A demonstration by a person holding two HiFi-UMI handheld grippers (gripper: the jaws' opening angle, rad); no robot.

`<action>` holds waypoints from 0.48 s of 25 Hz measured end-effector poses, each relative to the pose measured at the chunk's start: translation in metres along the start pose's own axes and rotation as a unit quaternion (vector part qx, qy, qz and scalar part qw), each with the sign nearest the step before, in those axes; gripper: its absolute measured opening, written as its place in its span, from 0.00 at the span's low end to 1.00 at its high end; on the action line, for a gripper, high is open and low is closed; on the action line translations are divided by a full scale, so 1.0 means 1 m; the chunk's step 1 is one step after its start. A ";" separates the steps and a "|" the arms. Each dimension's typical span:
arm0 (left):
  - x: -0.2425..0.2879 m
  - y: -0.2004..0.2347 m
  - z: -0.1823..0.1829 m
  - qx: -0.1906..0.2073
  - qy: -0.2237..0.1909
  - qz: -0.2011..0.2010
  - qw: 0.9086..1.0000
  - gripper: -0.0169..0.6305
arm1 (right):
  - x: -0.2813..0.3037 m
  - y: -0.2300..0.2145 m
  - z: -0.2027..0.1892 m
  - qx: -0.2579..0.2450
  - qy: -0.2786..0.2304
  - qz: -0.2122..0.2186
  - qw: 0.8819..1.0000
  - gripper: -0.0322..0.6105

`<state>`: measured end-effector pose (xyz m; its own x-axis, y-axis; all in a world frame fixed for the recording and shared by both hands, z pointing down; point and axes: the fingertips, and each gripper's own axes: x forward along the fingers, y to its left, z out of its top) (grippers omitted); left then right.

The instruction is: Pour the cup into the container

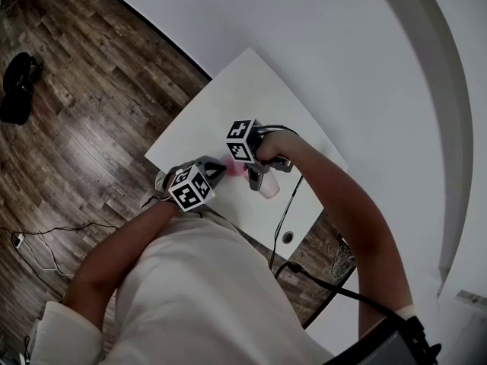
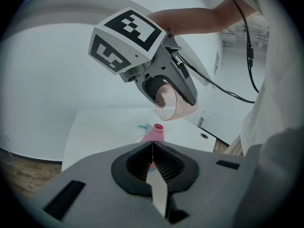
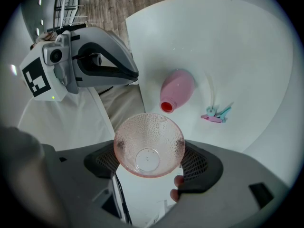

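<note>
The right tongs (image 3: 149, 158) clamp a clear pink dimpled cup (image 3: 148, 144) by its sides, tipped over just above the red mouth of the pink container (image 3: 176, 90), which stands on the white worktop (image 3: 247, 56). The left tongs (image 2: 152, 163) are pressed together with nothing between them, near the container. Small clips (image 3: 216, 114) lie beside it.

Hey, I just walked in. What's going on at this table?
A person holds a hand-held gripper in each hand over a white table. The right hand-held gripper clamps a see-through pink cup, tipped above a pink bottle with a red mouth that stands on the table. The left hand-held gripper is shut and empty, pointing at the bottle. Nothing can be seen flowing. Small clips lie beside the bottle.
</note>
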<state>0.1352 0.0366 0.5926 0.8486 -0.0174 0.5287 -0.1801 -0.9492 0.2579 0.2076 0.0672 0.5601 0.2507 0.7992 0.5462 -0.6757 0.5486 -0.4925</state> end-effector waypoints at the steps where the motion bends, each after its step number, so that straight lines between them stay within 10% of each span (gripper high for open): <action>1: 0.000 0.000 0.000 0.000 0.000 0.000 1.000 0.04 | 0.000 0.000 0.000 0.000 0.000 -0.001 1.000 0.64; 12: -0.004 0.001 -0.002 -0.002 0.001 0.003 1.000 0.05 | -0.001 0.002 0.001 -0.001 0.001 -0.002 1.000 0.64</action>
<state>0.1309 0.0363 0.5924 0.8470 -0.0227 0.5311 -0.1868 -0.9481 0.2573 0.2056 0.0676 0.5594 0.2559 0.7973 0.5467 -0.6730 0.5529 -0.4913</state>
